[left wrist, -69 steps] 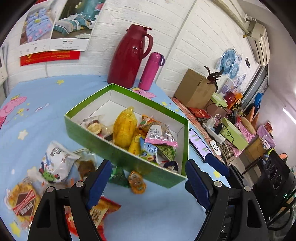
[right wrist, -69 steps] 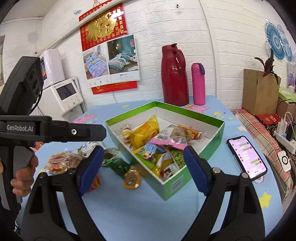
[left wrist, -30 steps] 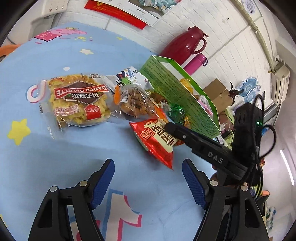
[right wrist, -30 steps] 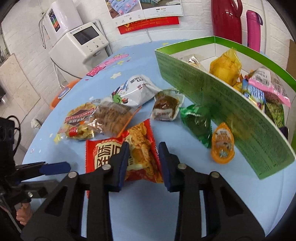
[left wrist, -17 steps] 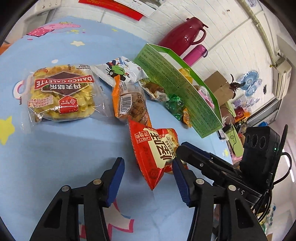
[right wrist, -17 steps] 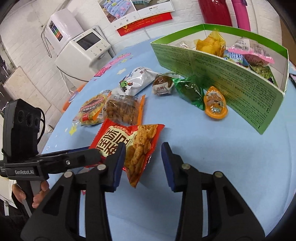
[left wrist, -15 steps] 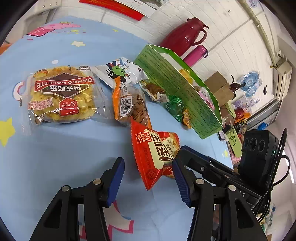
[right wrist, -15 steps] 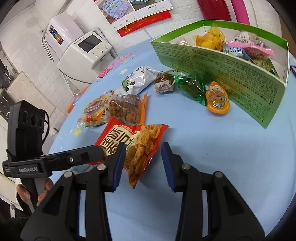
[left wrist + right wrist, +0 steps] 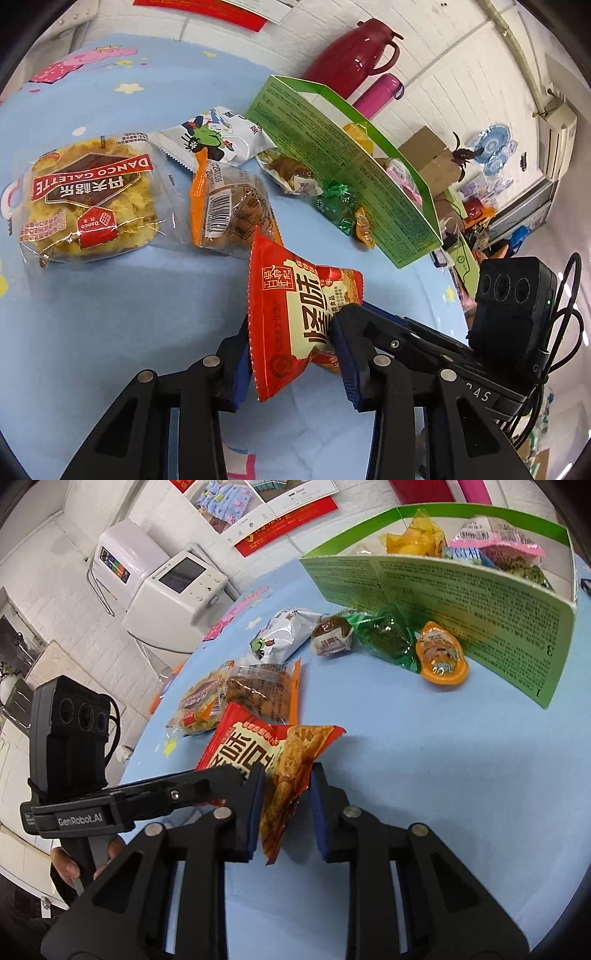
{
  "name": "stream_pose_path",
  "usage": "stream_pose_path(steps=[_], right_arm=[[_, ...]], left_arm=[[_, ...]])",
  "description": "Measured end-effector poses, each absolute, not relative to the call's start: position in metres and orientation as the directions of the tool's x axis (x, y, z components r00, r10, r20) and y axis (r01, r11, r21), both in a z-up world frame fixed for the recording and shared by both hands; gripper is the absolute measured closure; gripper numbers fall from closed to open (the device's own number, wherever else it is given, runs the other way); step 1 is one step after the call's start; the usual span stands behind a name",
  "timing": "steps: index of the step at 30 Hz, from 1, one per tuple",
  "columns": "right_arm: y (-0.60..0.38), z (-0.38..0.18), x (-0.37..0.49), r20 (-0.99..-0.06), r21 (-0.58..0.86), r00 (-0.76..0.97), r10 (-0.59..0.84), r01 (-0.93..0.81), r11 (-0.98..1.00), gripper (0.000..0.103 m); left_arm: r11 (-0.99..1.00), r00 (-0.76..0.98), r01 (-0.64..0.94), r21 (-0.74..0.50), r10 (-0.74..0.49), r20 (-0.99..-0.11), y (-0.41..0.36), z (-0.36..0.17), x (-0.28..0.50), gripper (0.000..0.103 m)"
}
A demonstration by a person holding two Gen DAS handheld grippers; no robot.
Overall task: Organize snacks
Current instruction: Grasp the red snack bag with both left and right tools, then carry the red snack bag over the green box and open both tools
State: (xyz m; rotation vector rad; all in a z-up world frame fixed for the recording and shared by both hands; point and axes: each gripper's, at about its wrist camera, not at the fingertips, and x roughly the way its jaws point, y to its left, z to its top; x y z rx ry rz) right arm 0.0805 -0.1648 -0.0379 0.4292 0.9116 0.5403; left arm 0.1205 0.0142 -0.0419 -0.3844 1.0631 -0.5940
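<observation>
- Red crinkly snack bag with cream label and fried-crisp picture [image 9: 295, 314] [image 9: 273, 760] lifted off the blue cartoon-print surface [image 9: 92, 314] [image 9: 443, 775], pinched from two sides at once.
- Left tongs [image 9: 291, 354] pressed on the bag's lower part, blue pads against both faces.
- Right tongs [image 9: 284, 808] clamped on the bag's opposite corner, the foil crumpled between the pads.
- Just beyond the bag, lying flat: clear packet of brown cakes with orange edge [image 9: 229, 210] [image 9: 262, 692], touching the clear packet of yellow galette with red-brown label [image 9: 85, 199] [image 9: 199, 701].
- Farther back: white foil pouch with green cartoon print [image 9: 210, 136] [image 9: 284, 633], small clear-wrapped brown bun [image 9: 288, 171] [image 9: 330, 638], green crinkled wrapper [image 9: 336, 203] [image 9: 388, 638], orange jelly cup [image 9: 364, 229] [image 9: 441, 657], the last three close along the box's outer wall.
- Open green cardboard box with printed sides [image 9: 351, 166] [image 9: 461, 605] toward the surface's far edge, holding yellow, pink and blue packets.
- Behind the box, by the wall: dark red thermos jug [image 9: 351, 48] and pink bottle [image 9: 376, 94].
</observation>
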Motion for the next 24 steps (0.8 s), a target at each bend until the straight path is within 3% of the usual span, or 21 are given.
stream_pose_path(steps=[3, 24], right_arm=[[-0.168, -0.026, 0.076, -0.61, 0.539, 0.534, 0.585, -0.26, 0.801, 0.084], [-0.229, 0.054, 0.124, -0.447, 0.485, 0.77, 0.455, -0.218, 0.847, 0.084]], left_arm=[[0.77, 0.357, 0.288, -0.57, -0.638, -0.682, 0.011, -0.033, 0.118, 0.065], [0.717, 0.437, 0.484, -0.501, -0.694, -0.572, -0.053, 0.065, 0.19, 0.065]])
